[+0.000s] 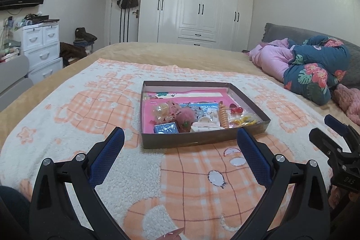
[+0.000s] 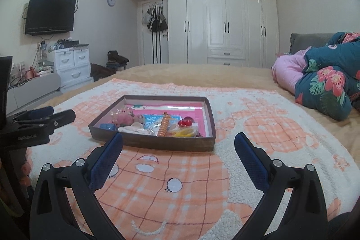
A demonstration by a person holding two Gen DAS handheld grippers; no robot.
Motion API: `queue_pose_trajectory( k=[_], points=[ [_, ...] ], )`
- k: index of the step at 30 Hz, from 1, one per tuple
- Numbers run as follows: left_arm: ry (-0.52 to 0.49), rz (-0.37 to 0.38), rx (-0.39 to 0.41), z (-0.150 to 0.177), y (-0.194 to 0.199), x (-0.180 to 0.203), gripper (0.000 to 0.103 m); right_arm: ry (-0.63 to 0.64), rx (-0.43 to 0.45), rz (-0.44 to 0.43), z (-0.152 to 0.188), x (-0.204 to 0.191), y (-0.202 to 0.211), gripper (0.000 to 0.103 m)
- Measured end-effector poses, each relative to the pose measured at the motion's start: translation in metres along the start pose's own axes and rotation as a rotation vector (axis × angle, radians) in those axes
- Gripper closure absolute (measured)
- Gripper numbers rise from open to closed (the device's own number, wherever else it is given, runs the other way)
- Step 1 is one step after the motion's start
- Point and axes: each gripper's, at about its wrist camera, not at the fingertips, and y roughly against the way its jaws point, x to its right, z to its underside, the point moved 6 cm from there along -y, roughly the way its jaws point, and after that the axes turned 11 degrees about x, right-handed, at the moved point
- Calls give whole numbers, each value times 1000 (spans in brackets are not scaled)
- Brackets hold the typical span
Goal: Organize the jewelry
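1. Left gripper (image 1: 180,138) is hovering low over the blanket (image 1: 67,127), fingers pointing forward across the bed, jaws spread wide with nothing between the blue pads (image 1: 108,156).
2. Right gripper (image 2: 178,142) is sitting in much the same pose: level, aimed forward, jaws wide apart and gripping nothing.
3. The jewelry box (image 1: 191,141), a shallow brown tray with a pink lining, is lying flat on the blanket just ahead of both sets of jaws; its near wall is lining up between the left gripper's fingertips, apart from them.
4. From the right wrist view, the same box (image 2: 157,142) is sitting ahead and slightly toward the left finger, not touching either pad.
5. Inside the box, toward the near wall, the pieces are clustering: a pink pom-pom (image 1: 185,119), a small blue box (image 1: 165,128), a white hair claw (image 1: 205,126), an orange spiral hair tie (image 1: 223,116), red beads (image 1: 236,110) and yellow bands (image 1: 244,121).
6. The right gripper is showing at the right edge of the left view, off to the side of the left jaws; I cannot tell its opening from there.
7. A floral quilt (image 2: 328,91) is bunching up far beyond the right finger.
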Motion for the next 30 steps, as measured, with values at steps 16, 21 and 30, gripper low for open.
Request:
queue_pose_trajectory(
  k=[16, 21, 30],
  points=[
    [-8, 2, 65, -5, 9, 4, 11, 3, 63, 18, -7, -3, 5, 6],
    [-8, 2, 65, -5, 9, 4, 11, -5, 57, 25, -6, -2, 5, 6],
    [-9, 5, 65, -6, 10, 5, 11, -3, 53, 28, -3, -3, 4, 6]
  ],
)
